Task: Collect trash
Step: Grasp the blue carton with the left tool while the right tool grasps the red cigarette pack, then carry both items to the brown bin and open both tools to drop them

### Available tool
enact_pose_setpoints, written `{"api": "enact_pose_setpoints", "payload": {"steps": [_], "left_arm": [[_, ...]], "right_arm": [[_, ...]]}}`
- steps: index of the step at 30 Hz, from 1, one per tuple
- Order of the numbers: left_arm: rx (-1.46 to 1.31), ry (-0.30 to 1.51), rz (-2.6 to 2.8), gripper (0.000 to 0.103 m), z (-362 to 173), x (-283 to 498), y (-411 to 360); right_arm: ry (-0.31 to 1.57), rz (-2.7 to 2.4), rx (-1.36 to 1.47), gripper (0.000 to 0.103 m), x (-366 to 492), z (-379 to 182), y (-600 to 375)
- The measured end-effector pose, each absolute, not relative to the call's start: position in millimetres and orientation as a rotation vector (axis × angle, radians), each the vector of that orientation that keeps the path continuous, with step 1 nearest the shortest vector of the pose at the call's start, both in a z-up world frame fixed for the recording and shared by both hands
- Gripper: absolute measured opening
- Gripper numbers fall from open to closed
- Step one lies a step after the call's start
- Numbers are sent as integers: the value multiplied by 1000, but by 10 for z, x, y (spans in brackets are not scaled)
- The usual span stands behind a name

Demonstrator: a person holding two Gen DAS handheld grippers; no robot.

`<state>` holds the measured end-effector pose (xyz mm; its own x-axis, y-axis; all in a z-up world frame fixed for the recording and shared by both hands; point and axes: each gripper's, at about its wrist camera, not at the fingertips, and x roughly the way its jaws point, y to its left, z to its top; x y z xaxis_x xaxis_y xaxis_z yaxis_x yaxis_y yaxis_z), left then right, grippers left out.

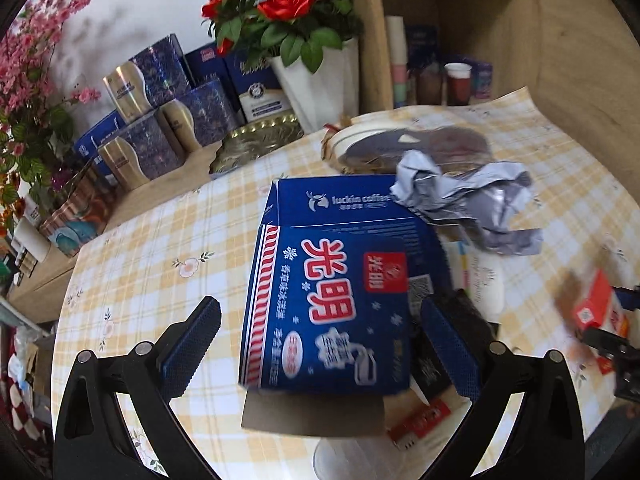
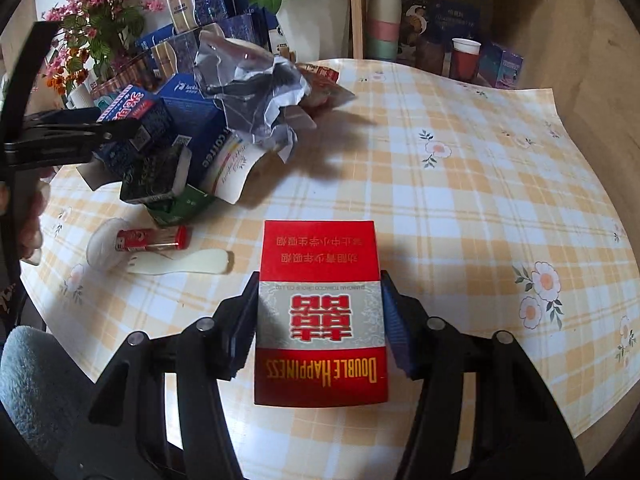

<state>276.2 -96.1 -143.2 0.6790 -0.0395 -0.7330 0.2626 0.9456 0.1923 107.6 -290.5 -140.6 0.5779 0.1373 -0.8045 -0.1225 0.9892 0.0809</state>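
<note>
My right gripper [image 2: 318, 320] is shut on a red Double Happiness cigarette box [image 2: 320, 312], held just above the checked tablecloth [image 2: 460, 208]. My left gripper [image 1: 320, 340] is open, its fingers either side of a blue ice-cream carton [image 1: 328, 312] that lies on the trash pile; the fingers stand apart from it. Behind it lie a blue Luckin coffee box [image 1: 340, 200] and crumpled silver foil [image 1: 468, 200]. In the right wrist view the pile [image 2: 192, 128] is at the far left, with the left gripper [image 2: 72, 136] at the carton.
A red tube [image 2: 152, 238], a white lid [image 2: 102, 244] and a plastic spoon [image 2: 184, 262] lie in front of the pile. A white vase of red roses [image 1: 316, 80], blue gift boxes [image 1: 168, 100] and a wooden shelf with cups [image 2: 464, 56] stand behind the table.
</note>
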Motion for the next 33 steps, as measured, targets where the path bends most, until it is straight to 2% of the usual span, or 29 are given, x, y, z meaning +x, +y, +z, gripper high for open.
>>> {"api": "enact_pose_setpoints", "payload": {"steps": [2, 3, 4, 17, 25, 33], "left_arm": [[277, 814, -193, 93, -1444, 2783, -948], [269, 819, -214, 77, -1445, 2785, -944], [267, 829, -227, 76, -1440, 2795, -939], [198, 725, -224, 76, -949, 2307, -609], [104, 672, -223, 76, -691, 1588, -247], [40, 657, -244, 76, -665, 784, 20]], "right_arm": [[938, 153, 19, 57, 1071, -1378, -2893], [937, 152, 21, 57, 1075, -1366, -2889], [936, 151, 24, 57, 1071, -1355, -2881], [863, 173, 40, 57, 775, -1011, -2543], [837, 199, 25, 57, 431, -860, -2298], [821, 239, 10, 57, -27, -830, -2046]]}}
